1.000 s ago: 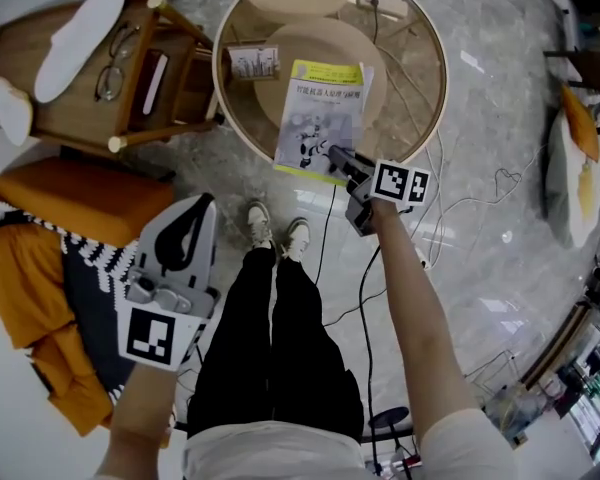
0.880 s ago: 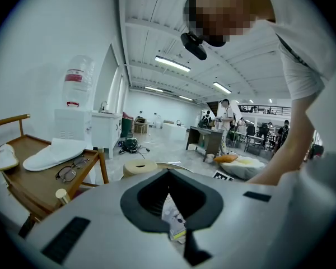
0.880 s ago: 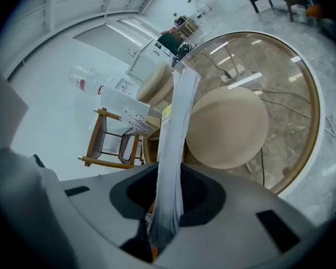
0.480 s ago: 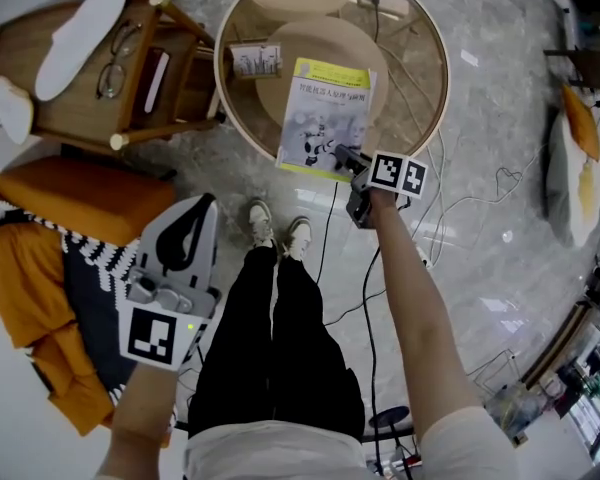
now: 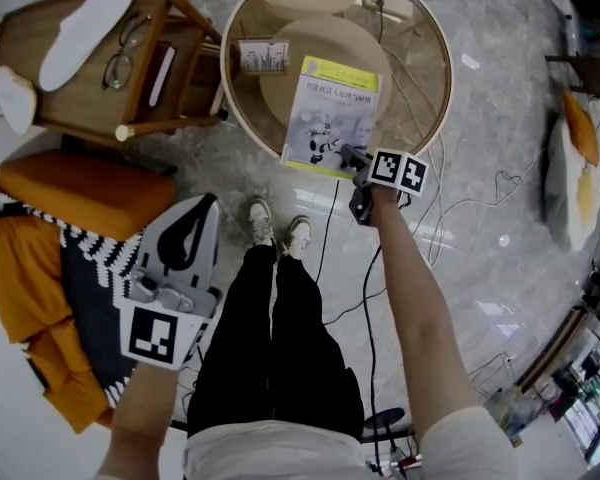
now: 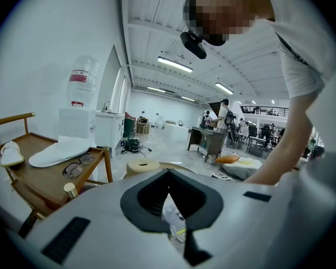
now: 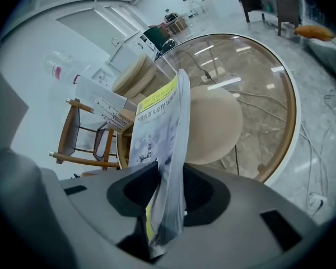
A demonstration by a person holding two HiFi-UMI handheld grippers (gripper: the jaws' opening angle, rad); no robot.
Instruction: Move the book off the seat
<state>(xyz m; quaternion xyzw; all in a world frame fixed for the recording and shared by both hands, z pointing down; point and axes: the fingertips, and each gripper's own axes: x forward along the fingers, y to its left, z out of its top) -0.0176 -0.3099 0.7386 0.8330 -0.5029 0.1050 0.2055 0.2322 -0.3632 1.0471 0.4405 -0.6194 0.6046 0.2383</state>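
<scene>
A thin book (image 5: pixel 332 113) with a yellow-and-white cover lies over the round glass table (image 5: pixel 435 98), above a beige round seat (image 5: pixel 325 43). My right gripper (image 5: pixel 346 154) is at the book's near corner. In the right gripper view the book (image 7: pixel 157 128) stands edge-on between the jaws of that gripper (image 7: pixel 165 206), which are opening and no longer pinch it. My left gripper (image 5: pixel 202 206) hangs low at the left, away from the table, shut on nothing. In the left gripper view its fingers (image 6: pixel 169 206) meet in a narrow slit.
A wooden chair (image 5: pixel 80 68) at the top left holds white slippers and glasses. Below it lies an orange cushion (image 5: pixel 80 193). A small printed box (image 5: pixel 258 58) stands on the table's left side. Cables trail over the marble floor. The person's shoes (image 5: pixel 275 233) stand by the table.
The right gripper has crept slightly up and right with the book's corner, and the book now sits a little farther onto the table. The left gripper has not moved.
</scene>
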